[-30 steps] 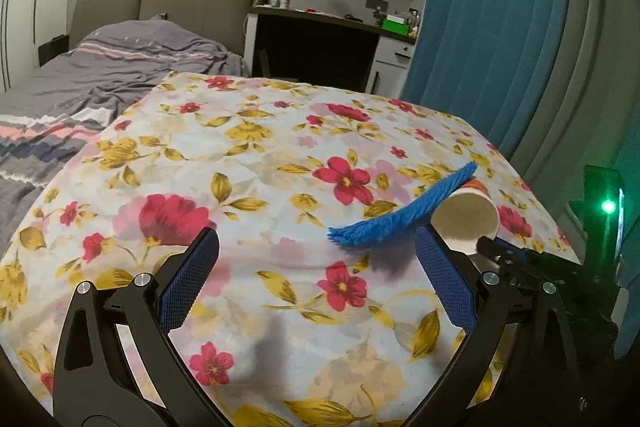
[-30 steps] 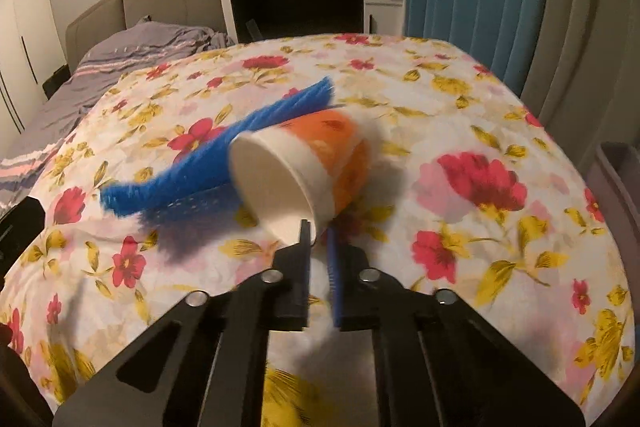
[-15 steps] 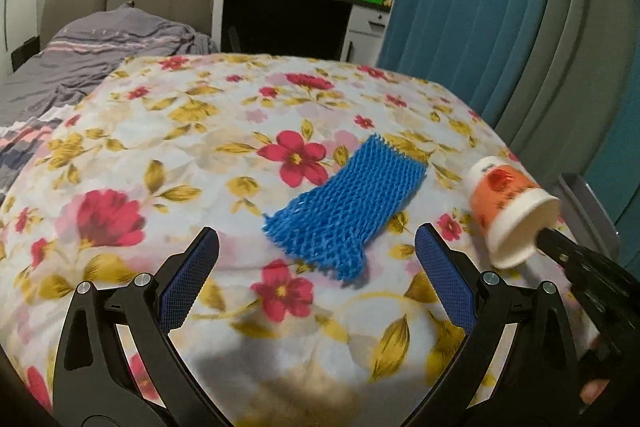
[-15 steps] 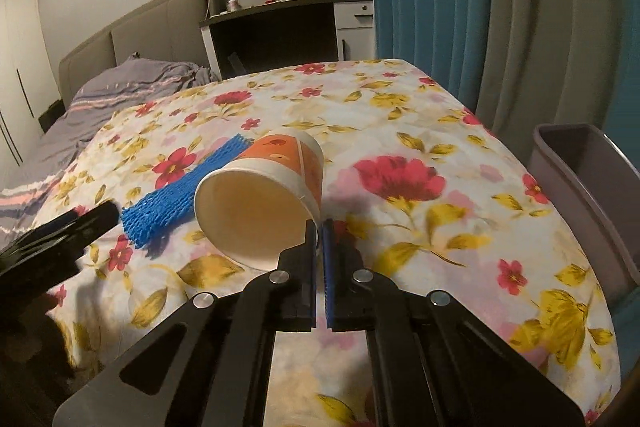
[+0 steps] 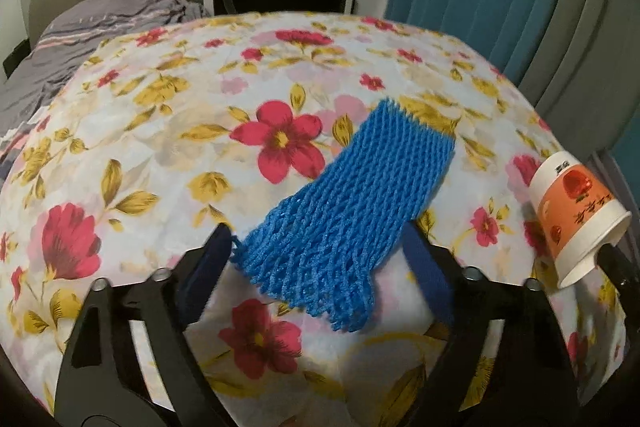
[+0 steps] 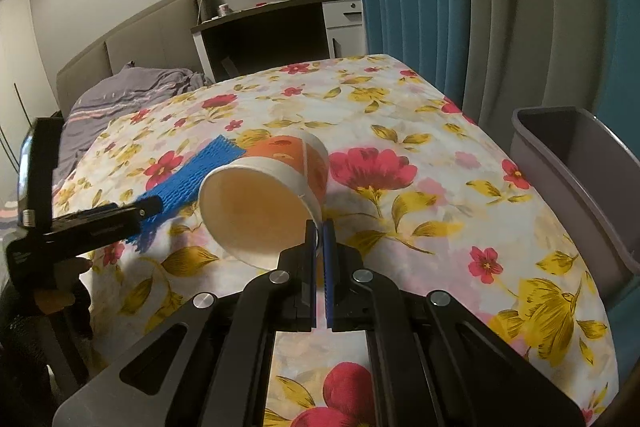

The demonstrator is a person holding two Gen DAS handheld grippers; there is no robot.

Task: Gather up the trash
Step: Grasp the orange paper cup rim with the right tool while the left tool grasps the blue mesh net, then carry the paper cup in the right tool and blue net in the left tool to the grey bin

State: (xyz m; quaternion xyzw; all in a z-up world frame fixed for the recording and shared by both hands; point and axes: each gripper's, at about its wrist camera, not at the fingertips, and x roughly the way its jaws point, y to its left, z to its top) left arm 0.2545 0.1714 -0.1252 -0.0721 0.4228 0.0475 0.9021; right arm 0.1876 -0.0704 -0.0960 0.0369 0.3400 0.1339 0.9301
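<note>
Trash pickup over a floral tablecloth, two grippers at work.

Left wrist view: left gripper [image 5: 320, 255], jaws just closing yet not pressing, straddles the near end of the blue foam net [image 5: 352, 203] lying flat on the tablecloth [image 5: 160, 115]. Right wrist view: right gripper [image 6: 318, 239] pinches the paper cup [image 6: 264, 199] by its rim, lifted, near the grey bin [image 6: 576, 187] beside the table.

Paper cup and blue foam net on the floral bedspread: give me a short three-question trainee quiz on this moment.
1. True or false: the right gripper pinches the paper cup by its rim.
2. What lies between the left gripper fingers? A) blue foam net B) bottle C) nothing
3. What stands beside the bed on the curtain side?

Key: 1 true; 2 A, with the jaws just closing in, not yet gripping; 3 the grey bin.
</note>
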